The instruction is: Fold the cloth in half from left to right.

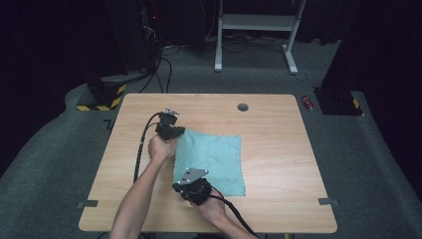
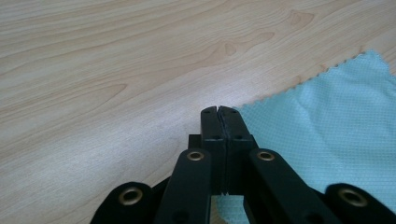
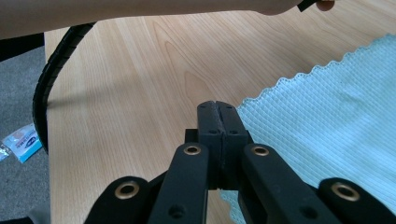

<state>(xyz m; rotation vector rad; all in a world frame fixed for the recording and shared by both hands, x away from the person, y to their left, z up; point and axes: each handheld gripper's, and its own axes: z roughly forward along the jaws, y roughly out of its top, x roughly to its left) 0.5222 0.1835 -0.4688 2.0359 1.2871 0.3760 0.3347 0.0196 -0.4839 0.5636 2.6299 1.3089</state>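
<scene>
A teal cloth [image 1: 211, 162] lies spread on the wooden table [image 1: 268, 149]. My left gripper [image 1: 175, 134] is at the cloth's far left corner. Its jaws [image 2: 218, 112] are shut, with the cloth [image 2: 327, 135] running off to their right and a bit of it showing beneath them. My right gripper [image 1: 177, 183] is at the near left corner. Its jaws [image 3: 217, 108] are shut too, and the cloth's zigzag edge [image 3: 327, 121] comes out from their right side.
A round cable hole [image 1: 243, 107] sits near the table's far edge. The left gripper's black cable [image 1: 141, 144] loops over the table's left part. A white frame [image 1: 256, 22] and a red can [image 1: 308, 103] are on the floor behind. A small packet [image 3: 21, 142] lies on the floor.
</scene>
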